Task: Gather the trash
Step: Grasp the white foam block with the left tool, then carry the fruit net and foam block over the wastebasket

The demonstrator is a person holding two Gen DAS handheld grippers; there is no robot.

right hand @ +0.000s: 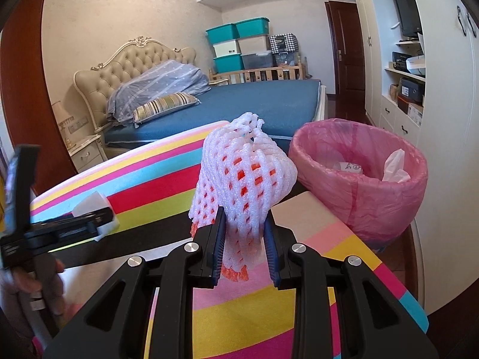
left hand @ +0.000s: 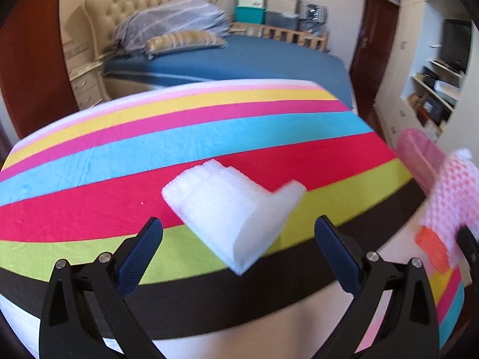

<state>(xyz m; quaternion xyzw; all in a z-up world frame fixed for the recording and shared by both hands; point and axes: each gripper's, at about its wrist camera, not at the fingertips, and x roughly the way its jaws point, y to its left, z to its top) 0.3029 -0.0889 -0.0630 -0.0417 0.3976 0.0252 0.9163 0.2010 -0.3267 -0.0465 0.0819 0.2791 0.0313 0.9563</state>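
Your right gripper (right hand: 244, 248) is clenched on a white foam fruit-netting sleeve (right hand: 245, 176), with an orange netting piece (right hand: 236, 273) showing through its mesh and hanging below the pads. You hold that bundle up above the striped, many-coloured cloth (right hand: 269, 314) that covers the table. The round bin lined with a pink plastic bag (right hand: 359, 179) stands just beyond and to the right of it, at the table's far corner, with some white scraps already inside.

Your left gripper (left hand: 239, 251) has its jaws released and spread wide. A white, folded L-shaped piece of packing foam (left hand: 233, 209) lies on the cloth ahead of the fingertips, in the gap but not touched by either pad.

So, as I judge it, you have two steps in hand: a carry on the right and a reach on the left. For the right, bring the netting over the bin's open mouth before you let go. For the left, go forward and down until the pads flank the foam, then close; it looks light and squashy, so a gentle squeeze should do.
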